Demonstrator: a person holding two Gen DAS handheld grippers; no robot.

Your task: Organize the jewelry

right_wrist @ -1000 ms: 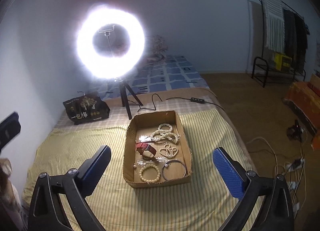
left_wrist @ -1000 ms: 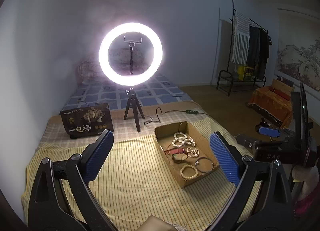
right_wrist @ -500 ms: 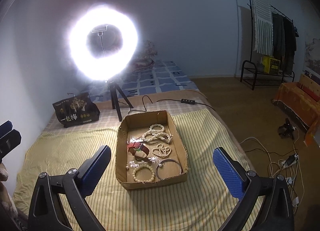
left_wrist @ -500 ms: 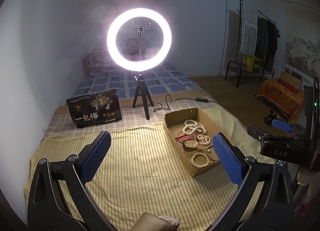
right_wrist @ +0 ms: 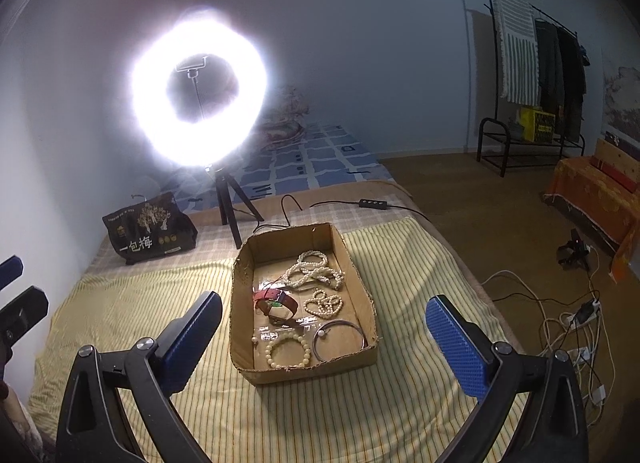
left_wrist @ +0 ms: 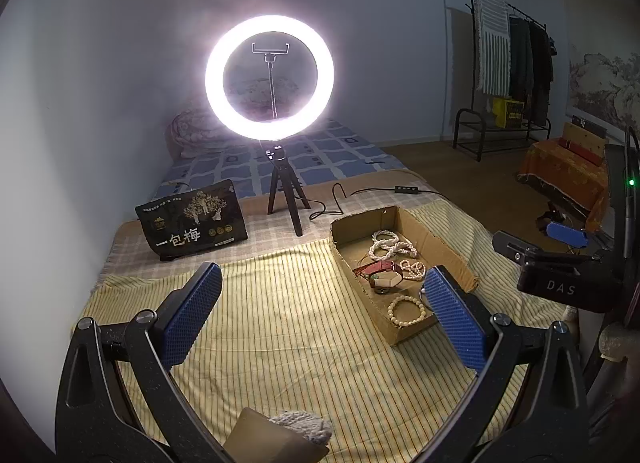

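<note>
A shallow cardboard box point(right_wrist: 244, 275) point(left_wrist: 444, 239) lies on the yellow striped cloth. It holds white pearl strands point(right_wrist: 316, 269) point(left_wrist: 390, 245), a red-strapped watch point(right_wrist: 276, 301) point(left_wrist: 382, 273), a cream bead bracelet point(right_wrist: 288, 351) point(left_wrist: 406, 309) and a metal bangle point(right_wrist: 339, 339). My right gripper point(right_wrist: 324, 337) is open and empty, above the box's near end. My left gripper point(left_wrist: 322, 313) is open and empty over the cloth, left of the box. The right gripper's body point(left_wrist: 560, 279) shows at the right of the left wrist view.
A lit ring light on a black tripod point(right_wrist: 232, 207) point(left_wrist: 286, 199) stands behind the box, its cable point(right_wrist: 372, 205) trailing right. A black printed bag point(right_wrist: 150, 229) point(left_wrist: 192, 221) stands at the back left. The bed edge drops to the floor with cords point(right_wrist: 576, 327) at right.
Both grippers have shifted a little; the box now sits further right in the right wrist view and closer in the left wrist view. Both stay open and empty.
</note>
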